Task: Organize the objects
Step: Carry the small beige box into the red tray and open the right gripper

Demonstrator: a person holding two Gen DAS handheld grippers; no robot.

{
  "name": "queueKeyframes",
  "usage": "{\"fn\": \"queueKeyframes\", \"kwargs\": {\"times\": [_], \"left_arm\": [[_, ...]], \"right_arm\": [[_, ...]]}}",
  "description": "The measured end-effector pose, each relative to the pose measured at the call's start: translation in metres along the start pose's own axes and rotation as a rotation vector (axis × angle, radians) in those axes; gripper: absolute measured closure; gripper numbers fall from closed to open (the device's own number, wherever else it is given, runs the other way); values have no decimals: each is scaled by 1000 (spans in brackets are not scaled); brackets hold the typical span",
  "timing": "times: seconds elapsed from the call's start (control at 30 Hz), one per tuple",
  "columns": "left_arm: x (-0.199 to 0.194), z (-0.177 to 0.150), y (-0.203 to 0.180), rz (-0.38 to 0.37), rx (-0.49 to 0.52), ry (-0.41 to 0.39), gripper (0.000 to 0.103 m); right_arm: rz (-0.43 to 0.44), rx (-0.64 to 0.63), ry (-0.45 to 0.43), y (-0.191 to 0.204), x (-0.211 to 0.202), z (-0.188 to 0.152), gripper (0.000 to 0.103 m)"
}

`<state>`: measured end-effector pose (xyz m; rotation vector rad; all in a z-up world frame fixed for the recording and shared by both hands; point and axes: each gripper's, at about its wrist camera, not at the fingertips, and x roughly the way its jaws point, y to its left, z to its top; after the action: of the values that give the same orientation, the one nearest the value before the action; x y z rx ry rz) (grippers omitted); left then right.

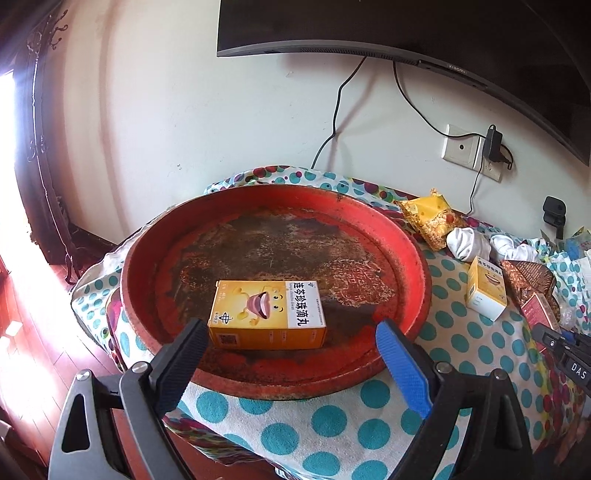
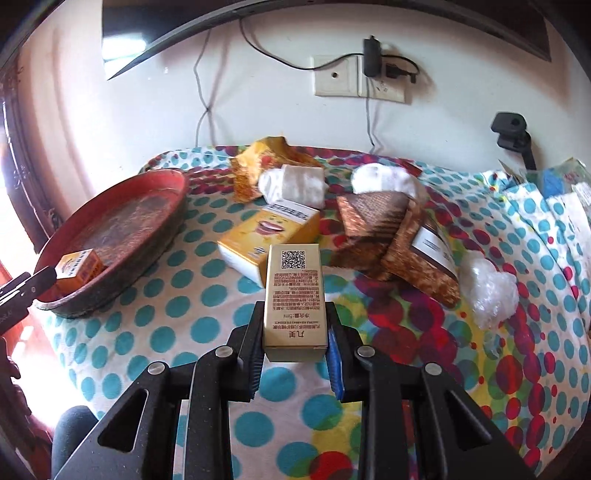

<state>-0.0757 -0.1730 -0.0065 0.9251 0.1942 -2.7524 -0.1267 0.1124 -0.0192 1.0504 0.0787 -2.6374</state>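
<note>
A worn red round tray [image 1: 406,254] sits on a polka-dot cloth; it also shows in the right wrist view [image 2: 162,206]. A yellow medicine box [image 1: 267,314] lies flat in the tray, also seen from the right wrist [image 2: 79,269]. My left gripper [image 1: 291,347] is open and empty, just in front of that box. My right gripper [image 2: 295,332] is shut on a slim gold box [image 2: 295,295], held above the cloth. A second yellow medicine box [image 2: 269,236] lies on the cloth beyond it, also visible in the left wrist view [image 1: 485,288].
On the cloth [image 2: 207,317] lie a yellow snack bag [image 2: 258,166], white rolled socks [image 2: 295,184], brown patterned packets [image 2: 399,236] and crumpled clear plastic [image 2: 487,291]. A wall socket with a plugged adapter [image 2: 371,62] and hanging cables are behind. A monitor [image 1: 406,29] hangs above.
</note>
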Motion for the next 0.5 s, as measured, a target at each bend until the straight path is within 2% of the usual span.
{"fn": "queueKeyframes", "kwargs": {"times": [0.23, 0.5], "left_arm": [[-16, -5, 4, 26, -1, -15, 9], [-20, -4, 13, 29, -21, -18, 9]], "right_arm": [[53, -74, -7, 47, 1, 18, 77], [112, -194, 1, 120, 12, 48, 77]]}}
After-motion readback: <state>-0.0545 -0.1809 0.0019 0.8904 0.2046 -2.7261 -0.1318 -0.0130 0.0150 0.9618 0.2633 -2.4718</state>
